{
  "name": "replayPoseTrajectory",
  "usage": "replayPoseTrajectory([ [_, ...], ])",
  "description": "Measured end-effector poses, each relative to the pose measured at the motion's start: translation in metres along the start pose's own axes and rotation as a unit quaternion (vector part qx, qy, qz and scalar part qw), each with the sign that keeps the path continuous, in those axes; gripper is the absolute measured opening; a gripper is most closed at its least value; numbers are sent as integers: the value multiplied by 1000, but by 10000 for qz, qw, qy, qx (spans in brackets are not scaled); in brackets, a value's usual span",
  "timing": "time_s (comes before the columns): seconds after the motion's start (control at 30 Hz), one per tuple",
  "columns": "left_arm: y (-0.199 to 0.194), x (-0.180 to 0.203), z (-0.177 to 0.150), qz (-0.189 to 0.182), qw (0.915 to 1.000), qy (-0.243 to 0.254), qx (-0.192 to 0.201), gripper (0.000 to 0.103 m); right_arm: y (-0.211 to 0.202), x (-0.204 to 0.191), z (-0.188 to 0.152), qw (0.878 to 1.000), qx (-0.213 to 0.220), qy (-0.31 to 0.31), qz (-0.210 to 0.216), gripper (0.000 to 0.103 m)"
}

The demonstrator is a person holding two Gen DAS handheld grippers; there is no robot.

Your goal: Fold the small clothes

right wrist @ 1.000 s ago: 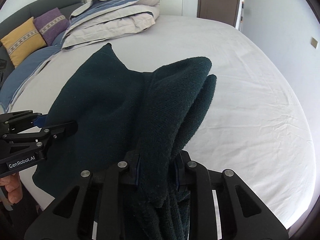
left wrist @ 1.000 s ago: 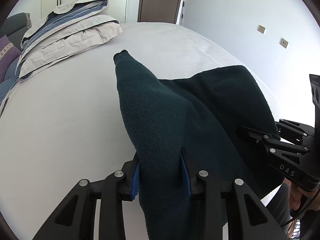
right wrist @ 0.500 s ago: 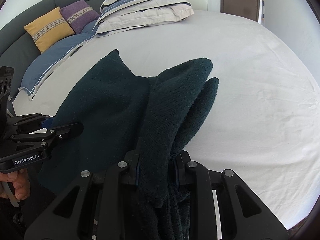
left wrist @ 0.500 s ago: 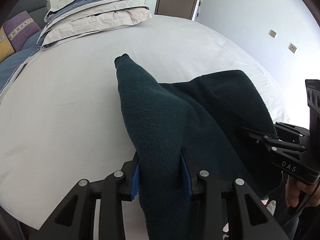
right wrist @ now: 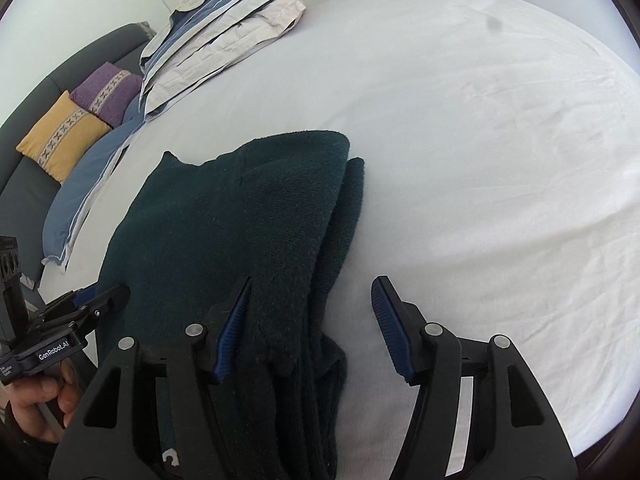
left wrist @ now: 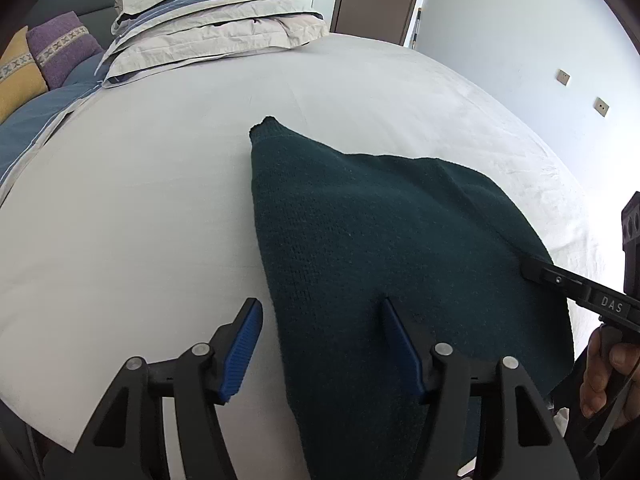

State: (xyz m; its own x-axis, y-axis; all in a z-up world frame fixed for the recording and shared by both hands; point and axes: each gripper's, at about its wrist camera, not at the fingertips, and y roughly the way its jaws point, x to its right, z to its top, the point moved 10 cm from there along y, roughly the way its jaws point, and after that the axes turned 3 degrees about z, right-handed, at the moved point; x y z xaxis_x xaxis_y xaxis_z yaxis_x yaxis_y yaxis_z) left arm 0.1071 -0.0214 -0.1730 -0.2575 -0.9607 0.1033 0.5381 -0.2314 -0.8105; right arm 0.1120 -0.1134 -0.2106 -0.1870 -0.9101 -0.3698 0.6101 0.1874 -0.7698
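Lying on the white bed (left wrist: 160,208), the dark green knitted garment (left wrist: 380,240) is spread flat with its near edge draped over the bed's front. Both tools angle downward toward it. The left tool (left wrist: 320,344) has its blue pads spread, the jaws having just been opening; the garment's left edge lies between them, unpinched. The right tool (right wrist: 308,320) is likewise spread, its jaws having just been opening, with the folded right edge loose between the pads. A hand (right wrist: 40,408) grips the left tool's handle low at the bed's edge. Folded bedding (left wrist: 212,24) and cushions (right wrist: 80,120) rest at the far side.
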Motion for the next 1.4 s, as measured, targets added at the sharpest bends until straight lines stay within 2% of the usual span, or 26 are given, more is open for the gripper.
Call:
replayPoseTrajectory([
  [0.1, 4, -5, 1, 44, 10000, 2, 21, 68, -21, 9, -6, 9999, 18, 99, 0, 58],
  [0.17, 4, -7, 1, 74, 10000, -46, 44, 71, -24, 16, -11, 9998, -11, 166, 65, 63],
  [0.3, 1, -11, -4, 7, 9997, -247, 54, 72, -20, 30, -19, 9971, 124, 525, 535, 67],
  [0.37, -4, -13, -4, 4, 9994, -337, 105, 72, -22, 31, -20, 9958, 188, 633, 632, 67],
  [0.5, -26, -12, 3, -47, 9980, -492, 400, 73, -55, 39, -13, 9953, 562, 676, 399, 67],
  [0.6, -48, -7, 9, 53, 9955, -477, 818, 88, -90, 46, -9, 9952, 850, 480, 1, 67],
  [0.67, -69, 0, 15, 306, 9918, -262, 1213, 98, -114, 43, -7, 9935, 1076, 355, -151, 67],
  [0.73, -94, 6, 24, 685, 9835, -23, 1673, 103, -145, 42, -7, 9908, 1303, 160, -337, 67],
  [0.8, -122, 13, 35, 1021, 9718, 189, 2117, 103, -170, 32, -2, 9860, 1564, -127, -572, 67],
  [0.9, -161, 21, 51, 1413, 9570, 318, 2515, 103, -210, 11, 8, 9755, 1993, -526, -771, 70],
  [0.97, -189, 25, 59, 1510, 9467, 287, 2831, 103, -240, -3, 19, 9642, 2429, -683, -822, 85],
  [1.03, -220, 30, 65, 1527, 9323, 260, 3269, 103, -271, -17, 26, 9500, 2903, -811, -816, 98],
  [1.1, -245, 30, 64, 1649, 9195, 175, 3565, 103, -293, -30, 34, 9401, 3174, -933, -824, 101],
  [1.13, -254, 28, 64, 1745, 9174, 104, 3574, 103, -300, -35, 37, 9372, 3233, -1007, -831, 101],
  [1.3, -261, 18, 61, 1715, 9335, -40, 3150, 103, -322, -55, 44, 9344, 3203, -1224, -966, 102],
  [1.4, -251, 6, 56, 1713, 9443, -331, 2791, 103, -320, -71, 43, 9406, 2911, -1442, -981, 102],
])
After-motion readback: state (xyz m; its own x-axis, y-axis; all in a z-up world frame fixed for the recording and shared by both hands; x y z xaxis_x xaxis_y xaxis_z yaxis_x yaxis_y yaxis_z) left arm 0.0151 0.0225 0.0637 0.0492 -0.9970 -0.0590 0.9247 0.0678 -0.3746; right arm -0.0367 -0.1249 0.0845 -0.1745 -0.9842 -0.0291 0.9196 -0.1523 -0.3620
